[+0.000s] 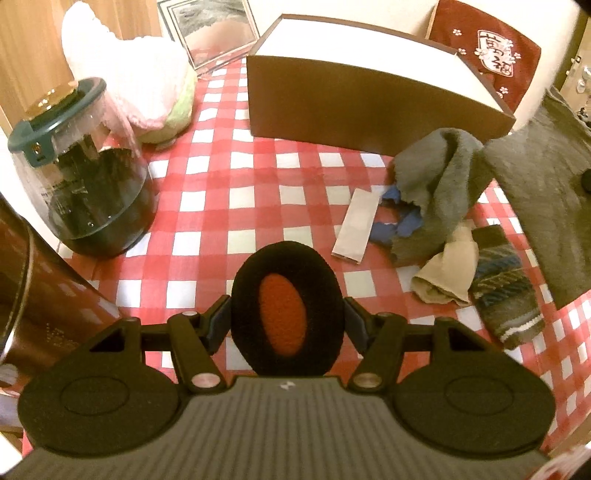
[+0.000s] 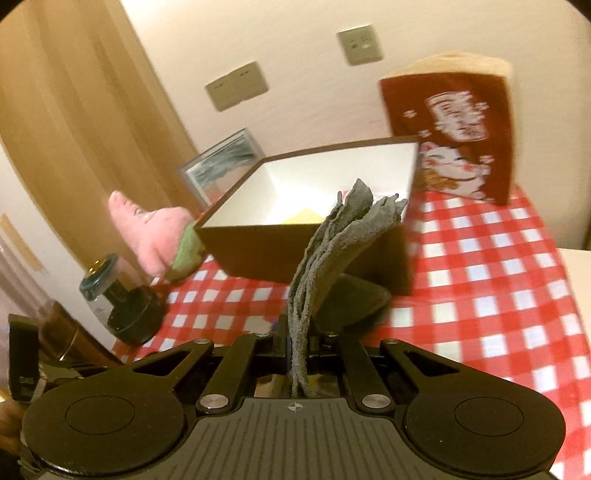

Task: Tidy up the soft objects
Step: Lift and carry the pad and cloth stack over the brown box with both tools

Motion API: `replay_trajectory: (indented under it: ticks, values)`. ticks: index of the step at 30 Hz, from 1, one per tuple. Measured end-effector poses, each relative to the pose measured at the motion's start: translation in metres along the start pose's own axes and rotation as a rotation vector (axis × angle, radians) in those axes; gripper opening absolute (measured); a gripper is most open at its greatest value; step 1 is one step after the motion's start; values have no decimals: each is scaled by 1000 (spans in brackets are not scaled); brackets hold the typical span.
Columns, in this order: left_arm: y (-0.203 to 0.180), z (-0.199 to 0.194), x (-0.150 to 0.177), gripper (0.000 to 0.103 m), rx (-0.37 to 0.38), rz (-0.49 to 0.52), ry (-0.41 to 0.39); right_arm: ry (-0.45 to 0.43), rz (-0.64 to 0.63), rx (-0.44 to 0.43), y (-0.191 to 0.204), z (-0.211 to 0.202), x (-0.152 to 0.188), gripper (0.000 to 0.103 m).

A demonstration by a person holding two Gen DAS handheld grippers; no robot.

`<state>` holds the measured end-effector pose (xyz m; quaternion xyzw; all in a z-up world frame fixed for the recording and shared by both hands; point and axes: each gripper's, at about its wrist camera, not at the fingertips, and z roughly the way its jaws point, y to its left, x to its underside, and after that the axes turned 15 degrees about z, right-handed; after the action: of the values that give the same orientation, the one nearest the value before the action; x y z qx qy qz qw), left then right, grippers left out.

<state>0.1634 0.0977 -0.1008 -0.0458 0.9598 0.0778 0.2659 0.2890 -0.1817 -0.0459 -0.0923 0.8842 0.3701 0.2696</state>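
L tongs hold a black oval foam pad w/ red-orange centre, pinched upright btwn the two fingers, just above the red-white checked tabletop. Ahead sits the brown box, white inside, open top. Right of centre on the tabletop: a grey cloth in a crumpled heap, a blue scrap tucked under its edge, a flat grey-silver strip just beside that, then a beige rolled sock touching a striped dark sock. Bigger grey cloth hangs at the far right edge. Left side: glass jar w/ teal lid, pink-and-green plush behind it, framed pic at back.

R tongs are pinched narrow on a grey cloth strip, which sticks up and forward, its free end over the near rim of the box. Inside the box smth yellow shows, prob. another soft item; too blurred to say. Red lucky-cat pouch stands just right of the box, touching or nearly so. Pink plush leans at the box's left corner.
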Motion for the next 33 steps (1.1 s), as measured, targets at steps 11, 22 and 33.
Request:
replay_trajectory:
  ticks: [11,22,33]
  values:
    - [-8,-19,-18,62,0,20,-33,-60,46,44,-22,-36,-9,6]
    - [-13,-33,-60,62,-11,56,-111,-74,73,-30,-21,-33,-31,6]
    - [-9,-27,-128,62,-30,83,-178,-75,113,-132,-1,5,-77,6]
